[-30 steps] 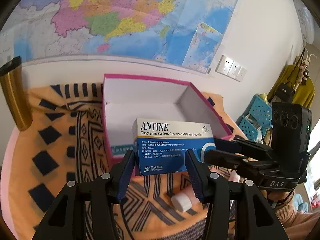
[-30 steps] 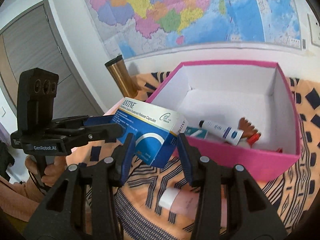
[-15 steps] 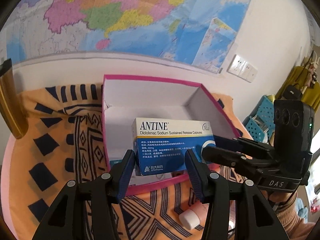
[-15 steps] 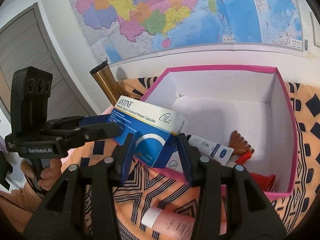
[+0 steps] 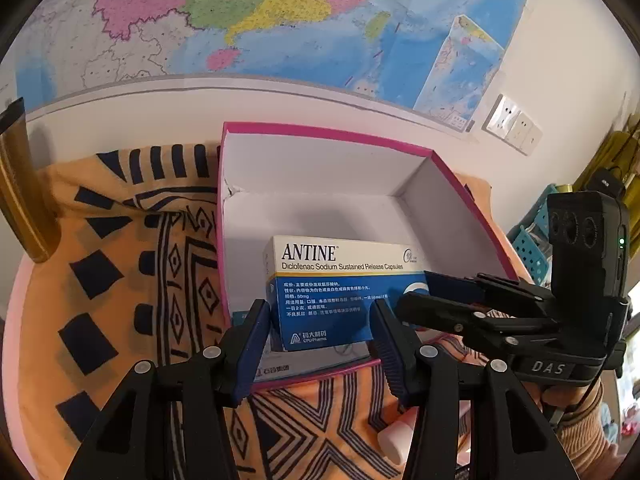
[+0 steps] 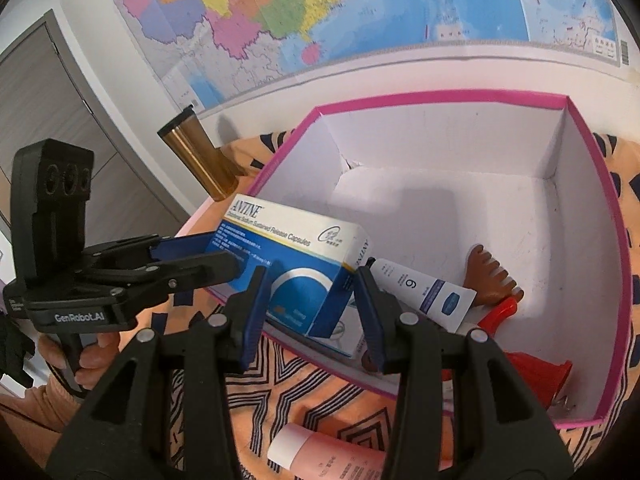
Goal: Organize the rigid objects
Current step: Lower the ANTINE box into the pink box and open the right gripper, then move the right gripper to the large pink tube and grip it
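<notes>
A blue and white ANTINE medicine box (image 5: pixel 340 280) hangs over the near edge of the open pink box (image 5: pixel 328 134), held from both ends. My left gripper (image 5: pixel 318 320) is shut on its left end, pads pressed on the front and back. My right gripper (image 6: pixel 310 292) is shut on the other end (image 6: pixel 288 248), above the pink box's near-left rim (image 6: pixel 440 98). Each gripper shows in the other's view: the right gripper (image 5: pixel 420 292) and the left gripper (image 6: pixel 218 252), with a hand under it.
Inside the pink box lie a white tube (image 6: pixel 424 288), a brown comb-like piece (image 6: pixel 492 276), a red item (image 6: pixel 536 368) and another carton (image 5: pixel 276 370). A pink bottle with a white cap (image 6: pixel 320 456) lies on the patterned orange cloth (image 5: pixel 120 280). A gold tumbler (image 6: pixel 200 156) stands at the wall.
Both grippers have carried the medicine box forward and a little down, from in front of the pink box to over its near edge. The grips have not changed.
</notes>
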{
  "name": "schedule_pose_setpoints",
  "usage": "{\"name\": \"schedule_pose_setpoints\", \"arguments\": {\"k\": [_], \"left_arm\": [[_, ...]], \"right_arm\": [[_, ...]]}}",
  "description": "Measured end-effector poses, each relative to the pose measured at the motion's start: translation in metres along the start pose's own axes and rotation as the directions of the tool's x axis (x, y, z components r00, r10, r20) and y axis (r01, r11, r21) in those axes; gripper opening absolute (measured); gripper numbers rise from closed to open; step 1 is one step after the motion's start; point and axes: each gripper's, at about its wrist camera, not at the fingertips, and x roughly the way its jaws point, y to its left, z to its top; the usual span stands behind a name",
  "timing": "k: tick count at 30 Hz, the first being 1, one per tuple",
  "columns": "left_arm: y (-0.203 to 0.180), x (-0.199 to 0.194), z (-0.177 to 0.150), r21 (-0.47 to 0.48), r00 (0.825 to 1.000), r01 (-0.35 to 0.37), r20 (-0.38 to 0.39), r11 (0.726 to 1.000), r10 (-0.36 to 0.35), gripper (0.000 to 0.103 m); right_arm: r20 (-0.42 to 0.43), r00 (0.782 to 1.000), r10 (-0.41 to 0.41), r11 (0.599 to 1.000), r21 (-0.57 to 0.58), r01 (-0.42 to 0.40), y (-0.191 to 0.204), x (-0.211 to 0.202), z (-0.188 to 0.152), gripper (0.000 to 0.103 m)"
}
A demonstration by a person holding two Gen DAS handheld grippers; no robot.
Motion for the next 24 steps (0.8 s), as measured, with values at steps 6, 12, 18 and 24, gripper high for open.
{"name": "schedule_pose_setpoints", "arguments": {"k": [6, 12, 18, 24], "left_arm": [[0.006, -0.006, 0.001, -0.026, 1.000, 0.005, 0.024, 1.000, -0.005, 0.051], [0.002, -0.013, 0.000, -0.012, 0.999, -0.010, 0.049, 1.000, 0.011, 0.051], [-0.005, -0.023, -0.005, 0.022, 0.996, 0.001, 0.085, 1.000, -0.003, 0.052], [-0.020, -0.040, -0.018, 0.081, 0.990, 0.048, 0.132, 0.996, -0.058, 0.054]], "right_arm": [[-0.064, 0.998, 0.015, 1.000, 0.021, -0.013, -0.005, 0.014, 0.001, 0.046], [-0.080, 0.997, 0.009, 1.000, 0.023, -0.007, -0.004, 0.019, 0.002, 0.046], [-0.042, 0.999, 0.016, 0.999, 0.036, -0.015, -0.005, 0.010, 0.001, 0.046], [0.042, 0.999, 0.002, 1.000, 0.015, -0.003, -0.001, -0.023, -0.007, 0.046]]}}
